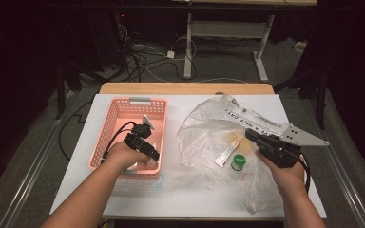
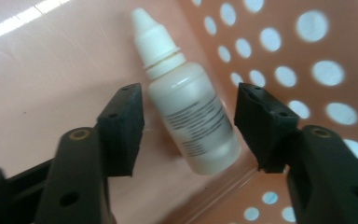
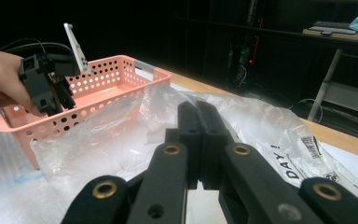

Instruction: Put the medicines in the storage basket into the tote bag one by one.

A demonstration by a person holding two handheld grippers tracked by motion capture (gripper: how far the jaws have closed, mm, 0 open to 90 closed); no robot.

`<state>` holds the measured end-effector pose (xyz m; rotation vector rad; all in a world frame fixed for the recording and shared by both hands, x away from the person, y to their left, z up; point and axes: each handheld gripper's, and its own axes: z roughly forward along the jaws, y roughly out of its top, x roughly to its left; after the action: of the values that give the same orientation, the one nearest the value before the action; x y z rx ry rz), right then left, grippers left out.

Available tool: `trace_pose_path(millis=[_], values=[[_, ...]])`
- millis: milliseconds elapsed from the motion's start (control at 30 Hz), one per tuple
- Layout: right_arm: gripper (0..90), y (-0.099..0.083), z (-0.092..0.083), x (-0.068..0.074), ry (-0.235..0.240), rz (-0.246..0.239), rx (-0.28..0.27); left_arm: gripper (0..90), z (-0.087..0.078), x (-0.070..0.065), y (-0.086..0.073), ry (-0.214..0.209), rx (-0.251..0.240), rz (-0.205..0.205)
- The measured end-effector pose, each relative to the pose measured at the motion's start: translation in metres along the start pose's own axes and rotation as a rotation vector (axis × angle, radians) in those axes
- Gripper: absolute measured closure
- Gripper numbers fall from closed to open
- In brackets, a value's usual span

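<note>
The bottle lay on the basket floor beside its holed wall, between the left gripper's fingers, which stood apart on either side with a gap to each pad (no contact visible). The right gripper had its fingers pressed together on the plastic bag on the tabletop.

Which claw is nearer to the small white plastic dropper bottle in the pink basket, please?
Left. The left claw straddles the small white plastic dropper bottle, pads not touching; the right claw stays over at the clear plastic bag.
</note>
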<state>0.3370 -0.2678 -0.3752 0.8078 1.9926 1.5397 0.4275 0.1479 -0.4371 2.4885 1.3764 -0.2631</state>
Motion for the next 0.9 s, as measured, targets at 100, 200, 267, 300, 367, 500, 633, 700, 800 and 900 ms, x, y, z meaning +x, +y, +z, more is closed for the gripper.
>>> trace_pose_path(millis=[100, 200, 267, 300, 367, 500, 633, 700, 800, 900], values=[[90.0, 0.000, 0.000, 0.000, 0.000, 0.002, -0.001, 45.9, 0.002, -0.001, 0.001, 0.013, 0.021, 0.000], [90.0, 0.000, 0.000, 0.000, 0.001, 0.000, 0.000, 48.6, 0.005, -0.002, 0.002, 0.036, 0.052, 0.010], [90.0, 0.000, 0.001, 0.000, 0.002, -0.001, 0.000, 50.2, 0.005, -0.003, 0.003, 0.050, 0.055, 0.011], [90.0, 0.000, 0.001, 0.000, 0.002, -0.001, 0.000, 50.9, 0.006, -0.003, 0.003, 0.058, 0.059, 0.013], [90.0, 0.000, 0.001, 0.000, 0.002, 0.000, 0.000, 53.9, 0.006, -0.004, 0.004, 0.071, 0.065, 0.016], [90.0, 0.000, 0.001, 0.000, 0.003, -0.001, -0.001, 57.2, 0.006, -0.005, 0.004, 0.092, 0.065, 0.020], [90.0, 0.000, 0.001, 0.000, 0.003, -0.001, -0.001, 57.8, 0.005, -0.007, 0.004, 0.114, 0.050, 0.033], [90.0, 0.000, 0.000, 0.000, 0.002, 0.000, -0.001, 57.9, 0.001, -0.009, 0.002, 0.119, 0.015, 0.051], [90.0, 0.000, 0.000, 0.000, 0.001, 0.003, -0.004, 58.0, -0.003, -0.011, 0.000, 0.122, -0.033, 0.049], [90.0, 0.000, 0.001, 0.000, 0.003, -0.003, -0.001, 58.1, -0.007, -0.012, -0.003, 0.121, -0.067, 0.059]])
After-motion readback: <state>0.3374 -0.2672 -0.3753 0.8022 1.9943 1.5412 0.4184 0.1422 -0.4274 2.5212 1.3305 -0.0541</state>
